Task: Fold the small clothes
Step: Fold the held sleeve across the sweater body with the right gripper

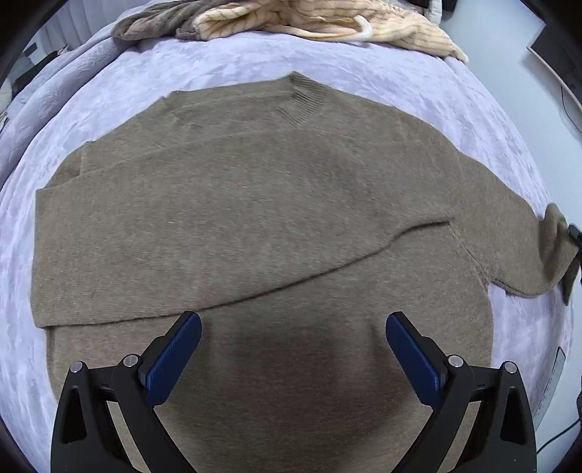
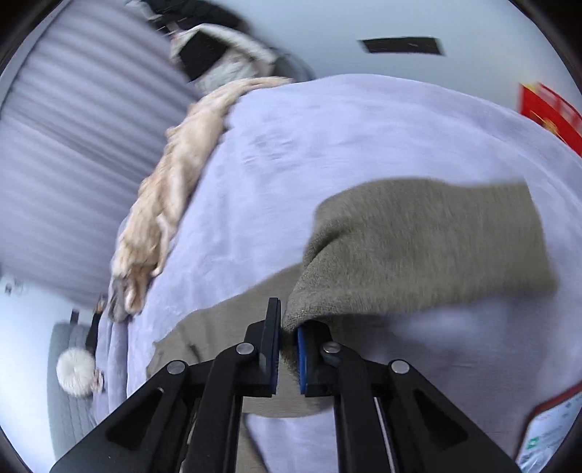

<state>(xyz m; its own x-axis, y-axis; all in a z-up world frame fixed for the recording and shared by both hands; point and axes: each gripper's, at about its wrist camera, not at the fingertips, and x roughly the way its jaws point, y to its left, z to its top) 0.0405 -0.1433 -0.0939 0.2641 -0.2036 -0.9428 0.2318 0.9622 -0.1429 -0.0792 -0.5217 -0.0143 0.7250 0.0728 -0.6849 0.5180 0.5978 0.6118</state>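
Observation:
A taupe knit sweater lies flat on the lavender blanket, collar at the far side. Its left sleeve is folded across the body. My left gripper is open and empty, hovering over the sweater's lower part. My right gripper is shut on the sweater's right sleeve and holds it lifted above the blanket. That sleeve end also shows at the right edge of the left wrist view.
A cream ribbed garment and a grey-brown one lie bunched at the bed's far edge. The cream garment also shows in the right wrist view. A printed packet lies near the bed's right edge. The floor lies beyond.

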